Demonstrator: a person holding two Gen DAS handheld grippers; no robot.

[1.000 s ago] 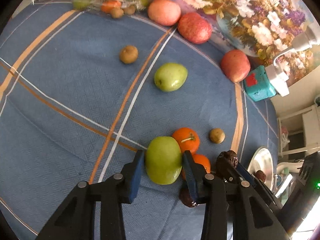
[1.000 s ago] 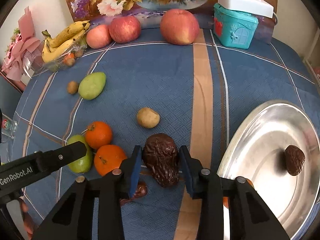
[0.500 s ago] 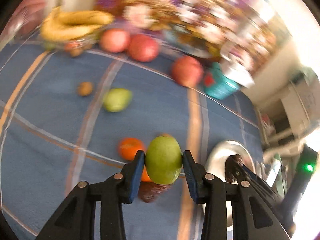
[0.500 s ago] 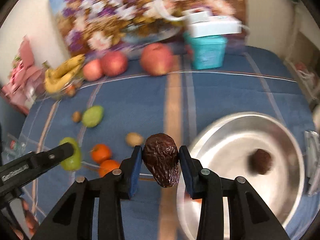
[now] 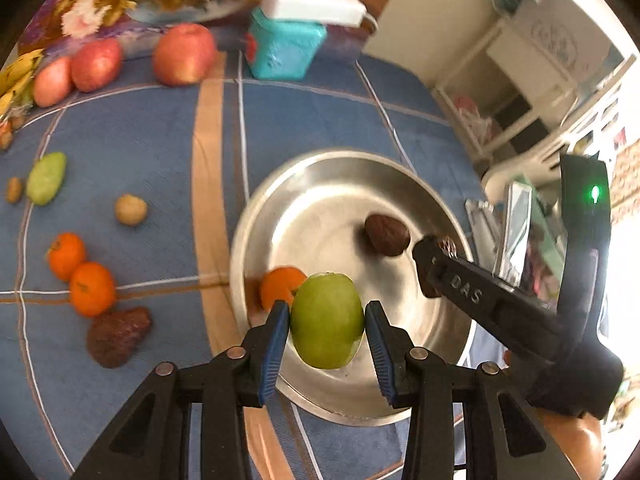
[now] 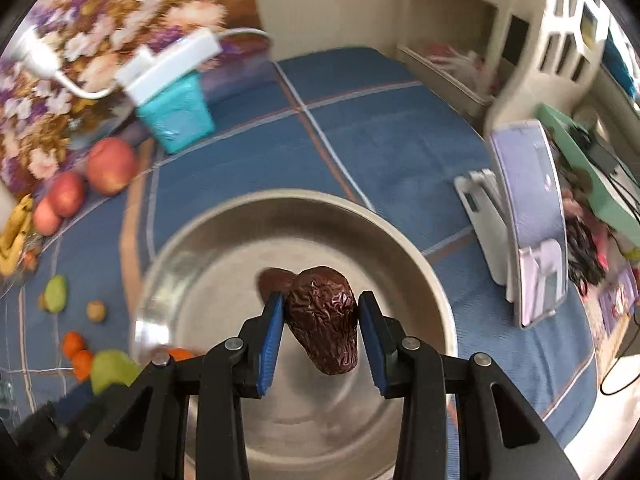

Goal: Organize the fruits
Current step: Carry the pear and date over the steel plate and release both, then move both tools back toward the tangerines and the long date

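My left gripper (image 5: 326,332) is shut on a green fruit (image 5: 327,320) and holds it above the near left rim of a steel bowl (image 5: 436,200). The bowl holds a brown date (image 5: 387,235) and an orange (image 5: 280,286). My right gripper (image 6: 322,328) is shut on a wrinkled brown date (image 6: 323,316) and holds it over the bowl (image 6: 400,240), above another date (image 6: 276,280). The right gripper also shows in the left wrist view (image 5: 440,252) over the bowl's right side.
On the blue cloth left of the bowl lie two oranges (image 5: 80,276), a brown date (image 5: 116,336), a small tan fruit (image 5: 131,210) and a green fruit (image 5: 46,178). Apples (image 5: 184,54), bananas and a teal box (image 5: 282,50) stand at the back. A phone on a stand (image 6: 528,220) is right.
Both grippers have lifted their fruit off the cloth and swung right. They now hang over the steel bowl.
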